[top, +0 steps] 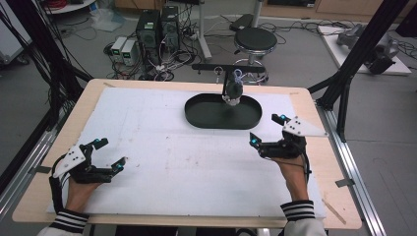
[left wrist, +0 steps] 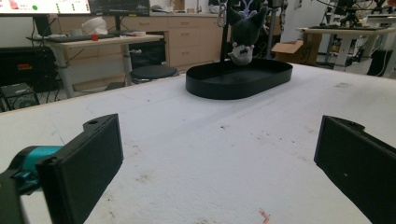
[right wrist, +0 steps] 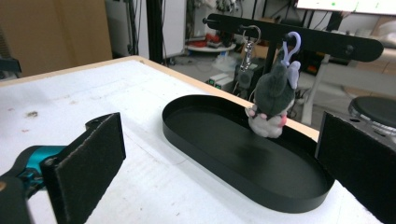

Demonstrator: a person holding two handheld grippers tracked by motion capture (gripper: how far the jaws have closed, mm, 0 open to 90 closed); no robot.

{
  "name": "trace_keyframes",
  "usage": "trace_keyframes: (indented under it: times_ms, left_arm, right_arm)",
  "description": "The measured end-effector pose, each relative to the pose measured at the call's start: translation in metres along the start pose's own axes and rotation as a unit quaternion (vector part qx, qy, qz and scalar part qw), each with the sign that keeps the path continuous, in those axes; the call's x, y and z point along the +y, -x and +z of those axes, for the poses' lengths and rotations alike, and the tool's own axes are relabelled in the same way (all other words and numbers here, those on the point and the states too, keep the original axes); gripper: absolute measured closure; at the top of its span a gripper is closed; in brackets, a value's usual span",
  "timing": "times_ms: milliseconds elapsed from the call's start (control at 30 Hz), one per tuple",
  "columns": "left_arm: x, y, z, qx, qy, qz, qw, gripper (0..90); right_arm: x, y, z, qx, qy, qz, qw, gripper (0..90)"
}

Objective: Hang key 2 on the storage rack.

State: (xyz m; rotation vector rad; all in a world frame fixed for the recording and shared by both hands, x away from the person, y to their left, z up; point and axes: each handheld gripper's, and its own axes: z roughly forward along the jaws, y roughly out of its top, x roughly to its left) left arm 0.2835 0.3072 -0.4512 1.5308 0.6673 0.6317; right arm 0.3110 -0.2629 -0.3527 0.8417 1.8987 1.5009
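The plush toy (top: 233, 91) hangs by its purple clip from the black bar (right wrist: 299, 39) at upper centre of the high view, above the far rim of the black tray (top: 204, 117). My right gripper (top: 268, 130), wide open and empty, sits nearer, lower right of it; my left gripper (top: 109, 153), also wide open and empty, rests on the counter (top: 162, 162) at lower left.

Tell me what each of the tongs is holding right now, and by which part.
Nothing is held. The left tongs and right tongs are both open over the white table. The plush toy hangs by its clip from the black bar above the tray.
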Motion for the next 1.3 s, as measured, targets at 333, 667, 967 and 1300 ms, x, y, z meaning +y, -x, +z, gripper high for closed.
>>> trace_keyframes:
  times_ms: [333, 667, 967, 1300]
  left_arm:
    - [0.000, 0.001, 0.000, 0.001, 0.000, 0.000, 1.0000, 1.7]
    - [0.000, 0.001, 0.000, 0.000, 0.000, 0.003, 1.0000, 1.7]
    - [0.000, 0.001, 0.000, 0.001, 0.000, 0.006, 1.0000, 1.7]
    - [0.000, 0.001, 0.000, 0.001, -0.001, 0.004, 1.0000, 1.7]
  right_arm:
    - [-0.049, -0.010, -0.012, -0.010, 0.030, 0.015, 0.9994, 0.7]
    - [-0.076, -0.017, -0.010, -0.023, 0.045, 0.012, 0.9987, 0.7]
    - [-0.095, -0.021, -0.002, -0.020, 0.039, 0.002, 0.9990, 0.7]
    - [-0.098, -0.023, -0.001, -0.027, 0.036, -0.001, 0.9990, 0.7]
